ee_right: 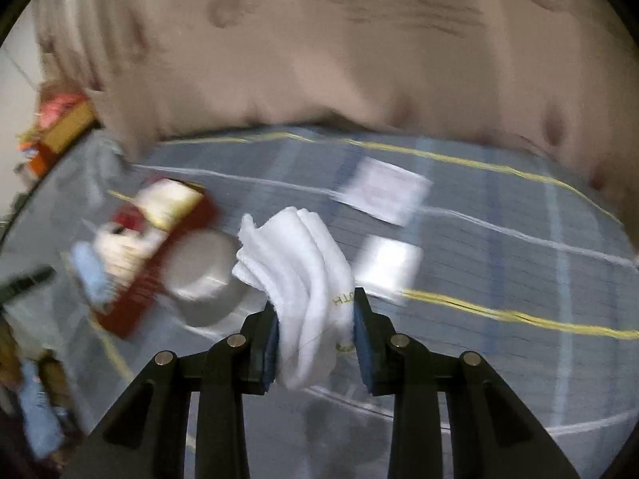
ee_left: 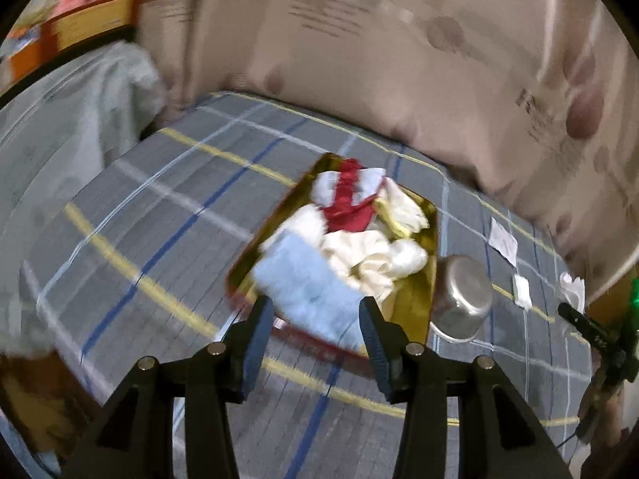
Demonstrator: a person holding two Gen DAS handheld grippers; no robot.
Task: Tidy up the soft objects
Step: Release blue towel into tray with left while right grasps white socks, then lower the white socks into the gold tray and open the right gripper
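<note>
Nearest to me in the right wrist view, my right gripper is pinching a folded white cloth. Both blue pads press on its lower end, and the rest of it fans upward past the fingertips in several soft layers. A bit of yellow lettering shows on the fabric near the right pad, too small for me to read.

In the left wrist view, my left gripper stands spread with nothing between its pads. A pale blue fluffy cloth lies just beyond the fingertips, hanging over the near edge of the red-sided tray. I see no contact between that cloth and the pads.

Further out, the tray's gold inside holds a heap of soft things: cream-white cloths in the middle and a red and white piece at the far end. Just beside the tray's right side an upturned steel pot rests on the grey bedsheet with its yellow, blue and white lines.

To the right of the pot, small white packets lie apart on the sheet. The right camera shows two of them just past the held cloth, blurred.

At the back runs a wall of beige cardboard with printed text I cannot make out. At the far left sit a pale grey fabric heap and an orange and yellow box.
</note>
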